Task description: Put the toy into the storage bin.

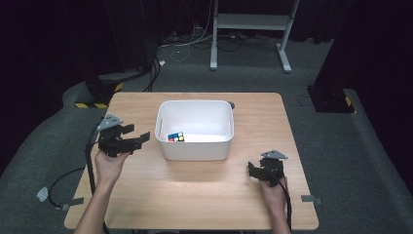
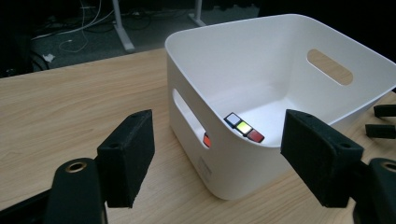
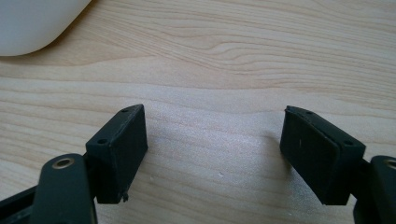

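A white plastic bin stands in the middle of the wooden table. Inside it, at its front left, lies a multicoloured puzzle cube. The left gripper view looks into the bin and catches the cube's top tiles. My left gripper is open, held just left of the bin with its jaws pointing at it. My right gripper is open and low over bare wood right of the bin's front corner. Nothing sits between either pair of jaws.
The bin's rounded corner shows at the top left of the right gripper view. The right gripper's jaw tips peek past the bin in the left gripper view. A desk frame and cables stand on the carpet beyond the table.
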### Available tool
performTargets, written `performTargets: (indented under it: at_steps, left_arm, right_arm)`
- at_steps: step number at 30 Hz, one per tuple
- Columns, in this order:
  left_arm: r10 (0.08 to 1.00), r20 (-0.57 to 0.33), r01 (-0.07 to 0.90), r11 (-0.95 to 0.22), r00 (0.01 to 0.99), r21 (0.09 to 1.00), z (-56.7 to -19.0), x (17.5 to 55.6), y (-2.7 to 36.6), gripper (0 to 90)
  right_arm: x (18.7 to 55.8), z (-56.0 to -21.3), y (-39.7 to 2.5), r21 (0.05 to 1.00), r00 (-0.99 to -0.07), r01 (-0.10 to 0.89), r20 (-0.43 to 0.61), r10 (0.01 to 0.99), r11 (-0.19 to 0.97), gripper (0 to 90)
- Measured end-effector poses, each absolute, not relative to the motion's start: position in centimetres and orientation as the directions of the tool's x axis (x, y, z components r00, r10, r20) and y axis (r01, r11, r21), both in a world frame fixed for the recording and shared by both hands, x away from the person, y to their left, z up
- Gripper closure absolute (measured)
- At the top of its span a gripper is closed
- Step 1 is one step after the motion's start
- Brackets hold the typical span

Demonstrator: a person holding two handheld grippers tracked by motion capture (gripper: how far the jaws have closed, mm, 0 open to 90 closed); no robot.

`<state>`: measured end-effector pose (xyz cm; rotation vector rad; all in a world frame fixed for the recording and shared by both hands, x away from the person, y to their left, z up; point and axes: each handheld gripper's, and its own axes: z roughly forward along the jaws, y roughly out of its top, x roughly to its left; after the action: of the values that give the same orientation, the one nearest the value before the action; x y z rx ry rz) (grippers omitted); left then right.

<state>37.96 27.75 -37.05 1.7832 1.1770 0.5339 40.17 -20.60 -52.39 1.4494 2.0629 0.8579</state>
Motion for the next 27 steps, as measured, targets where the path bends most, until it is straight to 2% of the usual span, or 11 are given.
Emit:
performTargets:
  at_steps: [12, 27]
  left_arm:
    - [0.896, -0.090, 0.493, -0.154, 0.435, 0.857, -37.4, 37.2, 28.1, 26.1]
    - [0.893, -0.124, 0.500, -0.123, 0.432, 0.857, -37.9, 36.6, 28.6, 26.2]
  right_arm:
    - [40.2, -52.4, -20.6, 0.721, -0.328, 0.648, -0.026, 0.944, 0.244, 22.8]
    - [40.2, -52.4, -20.6, 0.721, -0.327, 0.648, -0.026, 0.945, 0.244, 22.8]
